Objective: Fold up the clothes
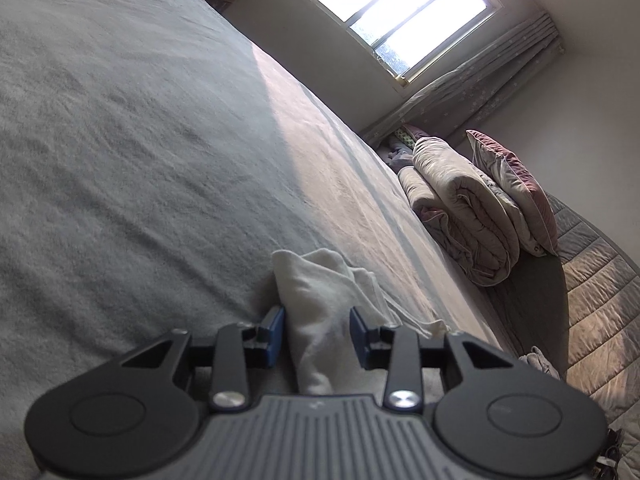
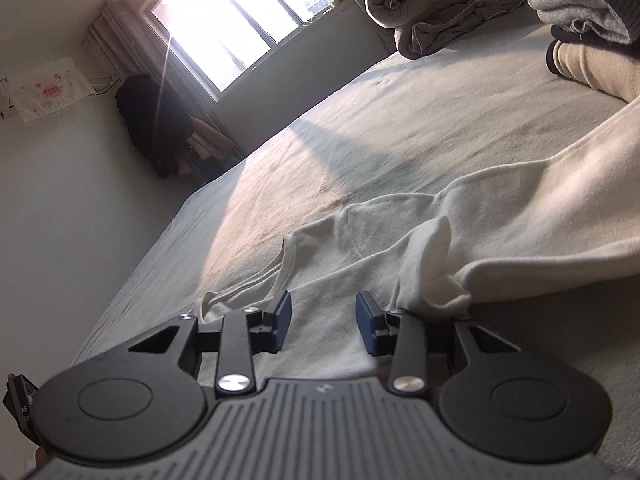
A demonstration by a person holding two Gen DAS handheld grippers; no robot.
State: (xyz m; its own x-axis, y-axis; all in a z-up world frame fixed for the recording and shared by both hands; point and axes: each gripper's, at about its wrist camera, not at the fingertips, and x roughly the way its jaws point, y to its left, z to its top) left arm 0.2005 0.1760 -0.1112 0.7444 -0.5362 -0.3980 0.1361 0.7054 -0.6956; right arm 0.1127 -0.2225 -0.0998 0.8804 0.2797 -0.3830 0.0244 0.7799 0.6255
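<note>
Both grippers low over a white garment on the bed.

The left gripper [image 1: 317, 330] has its jaws parted around a bunched fold of the white garment [image 2: 400, 248], seemingly not pinching; the right gripper [image 2: 323, 322] stands released above flat cloth on the bed [image 1: 120, 140].

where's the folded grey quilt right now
In the left wrist view the folded grey quilt lies at the right on the bed, below the window, with a mauve pillow leaning on it.

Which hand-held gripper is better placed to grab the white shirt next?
Probably the left hand-held gripper: a raised fold of the white shirt stands between its open jaws. The right has only flat cloth there.
</note>
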